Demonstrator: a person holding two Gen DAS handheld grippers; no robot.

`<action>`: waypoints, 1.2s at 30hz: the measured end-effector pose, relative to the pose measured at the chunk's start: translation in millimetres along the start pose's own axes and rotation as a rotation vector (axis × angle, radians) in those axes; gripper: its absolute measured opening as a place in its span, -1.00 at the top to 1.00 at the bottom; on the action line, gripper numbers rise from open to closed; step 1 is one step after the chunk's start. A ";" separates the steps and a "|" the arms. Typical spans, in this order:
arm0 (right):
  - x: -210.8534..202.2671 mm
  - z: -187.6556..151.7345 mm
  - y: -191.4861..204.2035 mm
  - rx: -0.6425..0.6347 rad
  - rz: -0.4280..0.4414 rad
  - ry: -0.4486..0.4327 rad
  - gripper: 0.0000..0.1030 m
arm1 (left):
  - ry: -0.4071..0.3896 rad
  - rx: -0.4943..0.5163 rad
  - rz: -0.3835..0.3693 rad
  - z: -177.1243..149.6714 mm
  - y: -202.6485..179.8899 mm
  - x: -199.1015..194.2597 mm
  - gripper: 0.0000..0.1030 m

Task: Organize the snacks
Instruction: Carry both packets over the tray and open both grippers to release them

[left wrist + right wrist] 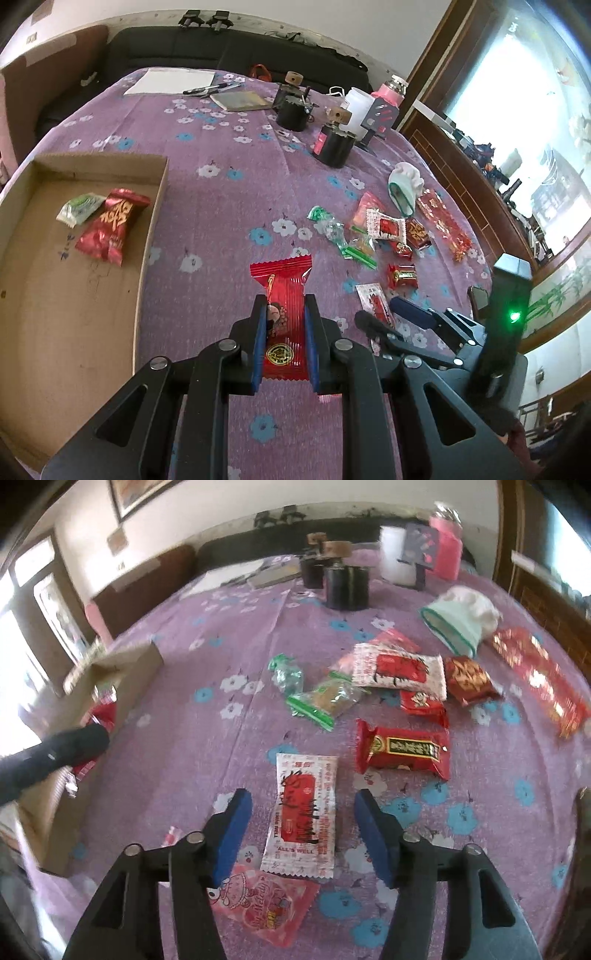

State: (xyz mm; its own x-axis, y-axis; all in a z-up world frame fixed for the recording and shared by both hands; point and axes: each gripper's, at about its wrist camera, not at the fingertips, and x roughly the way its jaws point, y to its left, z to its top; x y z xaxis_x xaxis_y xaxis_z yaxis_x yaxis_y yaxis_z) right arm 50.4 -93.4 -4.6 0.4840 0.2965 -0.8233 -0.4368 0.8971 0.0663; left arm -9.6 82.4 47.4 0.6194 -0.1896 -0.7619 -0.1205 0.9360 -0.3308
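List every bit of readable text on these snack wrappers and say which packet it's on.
"ALL'S WELL": white-and-red sachet between the open right gripper fingers.
"My Melody", partly blurred: pink packet below it.
Chinese characters on the red packet held by the left gripper and the other red wrappers: too small or blurred.
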 end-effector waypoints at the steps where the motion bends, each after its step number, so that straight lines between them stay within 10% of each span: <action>1: 0.8 -0.2 1.7 -0.016 -0.020 -0.003 0.26 | 0.000 -0.007 -0.006 -1.2 2.0 -1.9 0.70; 15: -46.5 26.6 7.9 0.015 0.097 -0.102 0.41 | -0.074 -0.133 0.092 14.2 99.5 -55.1 0.70; 36: 29.9 110.3 212.2 -0.160 0.385 0.059 0.42 | -0.003 -0.286 0.218 64.5 227.3 -2.0 0.69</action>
State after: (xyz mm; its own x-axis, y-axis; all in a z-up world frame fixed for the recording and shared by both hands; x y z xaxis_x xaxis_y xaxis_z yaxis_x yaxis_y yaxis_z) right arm 55.8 142.0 47.0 0.2202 0.5767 -0.7867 -0.6915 0.6611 0.2911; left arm 11.8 314.7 9.7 0.5573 0.0067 -0.8303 -0.4624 0.8331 -0.3036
